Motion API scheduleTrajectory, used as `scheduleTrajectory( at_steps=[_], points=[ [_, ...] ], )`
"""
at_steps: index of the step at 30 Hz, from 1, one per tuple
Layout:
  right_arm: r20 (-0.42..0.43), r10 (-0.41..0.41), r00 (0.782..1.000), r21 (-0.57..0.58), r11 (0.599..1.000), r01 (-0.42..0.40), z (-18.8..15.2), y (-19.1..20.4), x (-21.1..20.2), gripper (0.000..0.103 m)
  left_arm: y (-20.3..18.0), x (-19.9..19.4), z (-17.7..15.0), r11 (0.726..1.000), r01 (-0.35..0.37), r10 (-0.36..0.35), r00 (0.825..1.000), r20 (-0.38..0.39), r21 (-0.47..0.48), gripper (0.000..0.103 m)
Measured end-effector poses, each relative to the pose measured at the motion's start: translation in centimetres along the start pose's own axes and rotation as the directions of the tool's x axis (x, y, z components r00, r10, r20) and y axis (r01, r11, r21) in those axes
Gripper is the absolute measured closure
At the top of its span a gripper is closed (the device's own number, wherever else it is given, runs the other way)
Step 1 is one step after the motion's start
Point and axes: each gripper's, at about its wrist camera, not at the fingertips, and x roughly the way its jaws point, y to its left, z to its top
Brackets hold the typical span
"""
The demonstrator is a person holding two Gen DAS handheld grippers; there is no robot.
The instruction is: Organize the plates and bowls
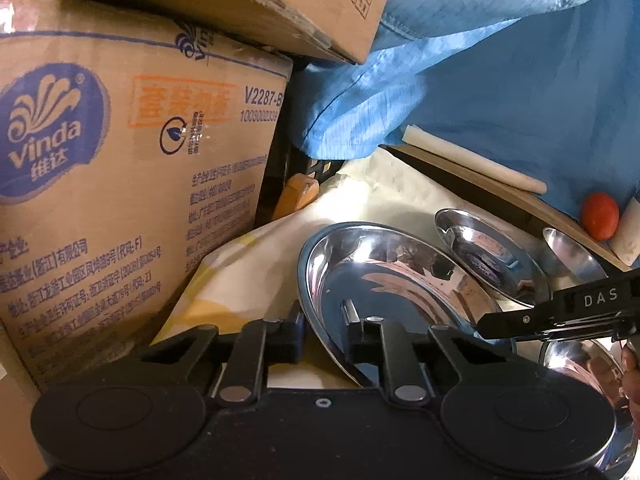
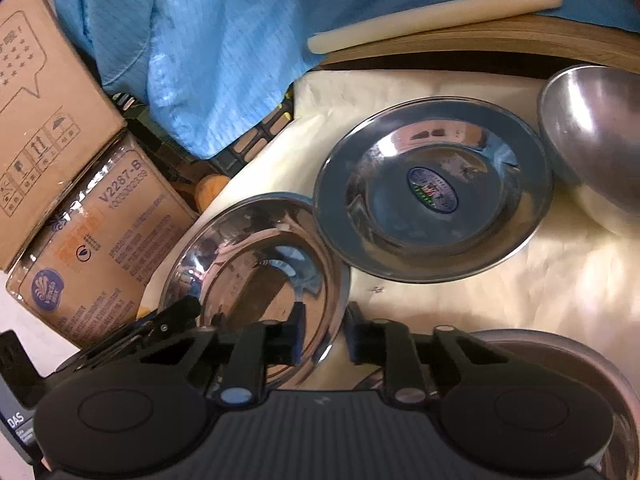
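Observation:
A shiny steel plate [image 1: 384, 280] lies on the cream cloth; my left gripper [image 1: 324, 340] straddles its near rim with jaws apart, not clamped. The same plate [image 2: 260, 264] shows in the right wrist view, where my right gripper [image 2: 324, 338] straddles its right rim, jaws apart. A second steel plate with a blue sticker [image 2: 432, 192] lies behind it, also in the left wrist view [image 1: 484, 252]. A steel bowl [image 2: 596, 140] stands at the far right. Another steel dish [image 2: 560, 364] lies under my right gripper. The right gripper's finger [image 1: 552, 312] reaches in from the right.
Stacked cardboard boxes [image 1: 120, 160] stand close on the left. A blue garment [image 1: 480, 60] hangs behind. A wooden board [image 2: 500, 40] with a pale rolling pin [image 2: 432, 20] lies at the back. A red tomato [image 1: 599, 216] sits on the board. A black crate [image 2: 248, 140] is under the garment.

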Motion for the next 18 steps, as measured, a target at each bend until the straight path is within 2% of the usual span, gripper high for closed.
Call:
scheduleTrajectory(
  at_steps=[6, 12, 18],
  points=[
    [0.008, 0.01, 1.0, -0.024, 1.0, -0.009, -0.8, 0.7, -0.8, 0.088, -0.3, -1.8, -0.1, 1.0, -0.01, 0.01, 0.999, 0.04, 0.001, 0.084],
    [0.05, 0.025, 0.998, -0.061, 0.998, -0.022, -1.7, 1.8, -2.7, 0.089, -1.0, -3.9, -0.3, 1.0, -0.019, 0.018, 0.997, 0.08, 0.015, 0.084],
    [0.103, -0.001, 0.995, -0.051, 0.999, 0.006, -3.2, 1.2, -6.2, 0.088, -2.9, -5.5, -0.5, 0.998, 0.039, -0.042, 0.994, 0.098, 0.041, 0.084]
  ],
)
